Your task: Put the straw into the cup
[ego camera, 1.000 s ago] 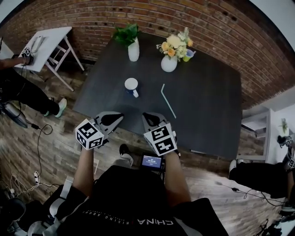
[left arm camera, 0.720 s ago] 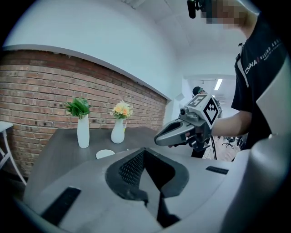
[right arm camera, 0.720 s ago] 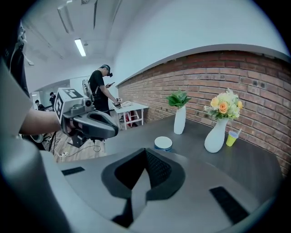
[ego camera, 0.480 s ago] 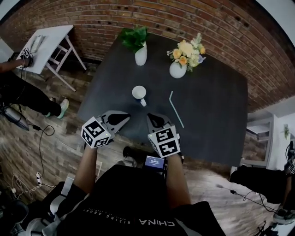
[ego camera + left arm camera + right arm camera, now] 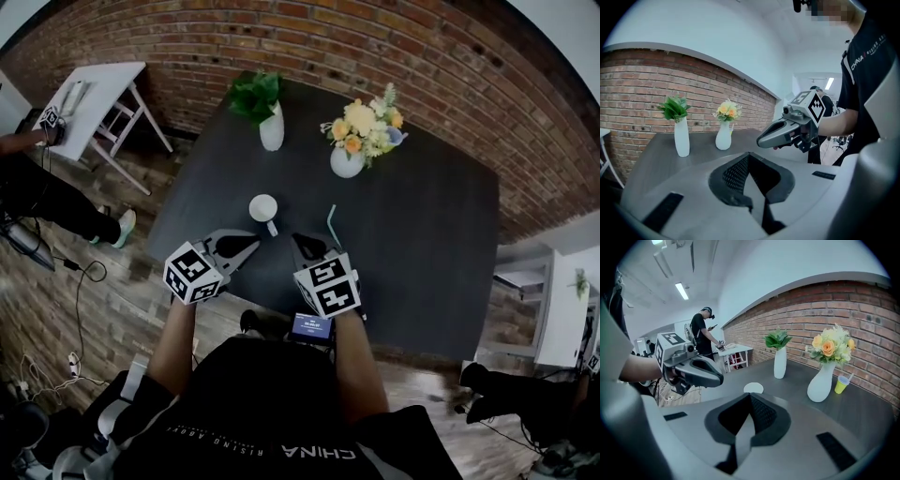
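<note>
A white cup [image 5: 263,208] with a handle stands on the dark table [image 5: 422,234], and in the right gripper view the cup [image 5: 753,388] shows just beyond the jaws. A thin teal straw [image 5: 331,221] lies flat to its right, its near end hidden behind my right gripper [image 5: 303,243]. That gripper is shut and empty, just short of the straw. My left gripper [image 5: 247,246] is shut too, holding nothing, near the cup's front. In the left gripper view the jaws [image 5: 749,154] meet with the right gripper [image 5: 787,132] alongside.
A white vase with green leaves [image 5: 271,127] and a round vase of flowers [image 5: 347,159] stand at the table's far side, a small yellow-green cup [image 5: 842,384] beside the flowers. A white side table [image 5: 89,89] and a person stand off left.
Both grippers have moved forward over the table's near edge, closer to the cup and the straw. Their jaws stay shut.
</note>
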The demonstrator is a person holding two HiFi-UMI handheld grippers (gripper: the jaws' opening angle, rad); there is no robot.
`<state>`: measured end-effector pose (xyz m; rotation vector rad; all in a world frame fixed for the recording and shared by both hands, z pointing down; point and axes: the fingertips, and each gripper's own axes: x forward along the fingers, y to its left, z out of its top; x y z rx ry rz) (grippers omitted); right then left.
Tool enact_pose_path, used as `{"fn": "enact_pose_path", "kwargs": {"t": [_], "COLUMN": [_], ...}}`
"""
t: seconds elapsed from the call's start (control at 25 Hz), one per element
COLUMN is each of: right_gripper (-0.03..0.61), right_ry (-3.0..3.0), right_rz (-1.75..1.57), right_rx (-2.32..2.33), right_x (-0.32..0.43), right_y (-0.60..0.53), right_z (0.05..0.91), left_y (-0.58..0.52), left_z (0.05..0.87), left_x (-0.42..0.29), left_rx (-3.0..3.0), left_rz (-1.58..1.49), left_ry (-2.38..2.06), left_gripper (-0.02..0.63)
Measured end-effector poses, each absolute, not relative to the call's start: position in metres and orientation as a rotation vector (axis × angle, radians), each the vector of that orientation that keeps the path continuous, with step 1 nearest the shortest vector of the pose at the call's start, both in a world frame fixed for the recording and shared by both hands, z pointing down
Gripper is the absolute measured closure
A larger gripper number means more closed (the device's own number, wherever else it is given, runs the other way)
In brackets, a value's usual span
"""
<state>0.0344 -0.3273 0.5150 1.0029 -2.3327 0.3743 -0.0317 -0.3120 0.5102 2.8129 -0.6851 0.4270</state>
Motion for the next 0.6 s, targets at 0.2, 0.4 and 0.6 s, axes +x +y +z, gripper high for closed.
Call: {"fn": "enact_pose_path", "kwargs": {"t": [0.2,0.4,0.6], "right_gripper": [0.572,0.572,0.572], "right_ry": [-2.336,-2.349,-2.347], "right_rz": [0.396,0.411,0.434], "right_rx": [0.989,0.951,0.946], "right_x": [0.043,0.041,0.04], "right_y": [-0.332,-0.331,-0.328], "right_z": [0.521,0.523,0.526], "left_y": [-0.316,-0.32,-0.316], "left_z": [0.512,0.505,0.508], "left_x": [-0.019,-0.017,-0.017], "left_rx": [2.812,2.795,2.791], "left_rz": [0.444,0.382,0.39], "left_ry": [-0.682,-0.702,-0.699], "left_gripper": [0.611,0.611,0.611]}}
